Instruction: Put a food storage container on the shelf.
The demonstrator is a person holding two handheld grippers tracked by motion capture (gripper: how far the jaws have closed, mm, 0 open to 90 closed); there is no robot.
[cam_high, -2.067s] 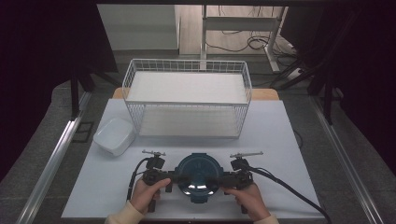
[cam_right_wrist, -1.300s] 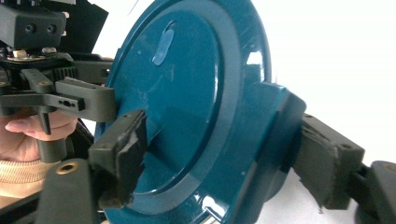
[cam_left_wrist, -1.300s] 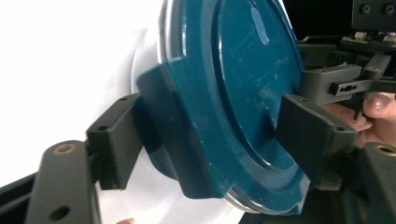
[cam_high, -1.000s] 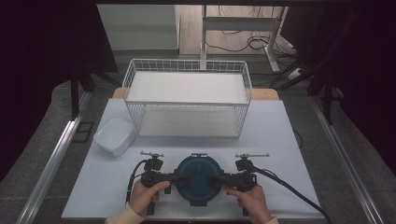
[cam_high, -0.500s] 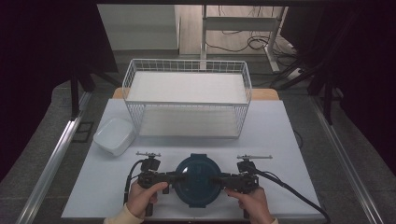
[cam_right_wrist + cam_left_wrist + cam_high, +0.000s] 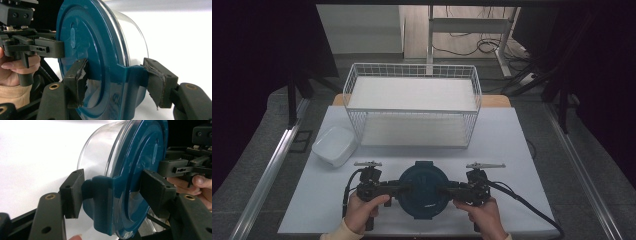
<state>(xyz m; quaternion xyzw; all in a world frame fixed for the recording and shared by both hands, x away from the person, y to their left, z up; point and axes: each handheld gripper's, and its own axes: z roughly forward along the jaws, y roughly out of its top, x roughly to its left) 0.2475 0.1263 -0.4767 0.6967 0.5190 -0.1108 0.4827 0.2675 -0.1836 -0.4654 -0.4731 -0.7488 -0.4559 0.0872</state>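
Note:
A round clear glass container with a dark teal lid (image 6: 424, 192) hangs level over the near part of the white table (image 6: 512, 150), held between both grippers. My left gripper (image 6: 404, 189) grips its left rim and my right gripper (image 6: 447, 190) its right rim. In the left gripper view the jaws (image 6: 115, 191) clamp the lid's side tab (image 6: 100, 202), one pad under the tab and one on the lid's top. The right gripper (image 6: 118, 80) view shows the same hold on the opposite tab (image 6: 132, 75). Both pairs of jaws have just been closing on these tabs.
A white wire basket (image 6: 412, 111) stands across the back of the table. A white lidded box (image 6: 333, 145) sits to the left of its front corner. Metal rails run along both table sides, and cables trail from the grippers to the near right.
The container has come up off the table between the two grippers and looks larger. Both hands have drifted a little toward the near edge.

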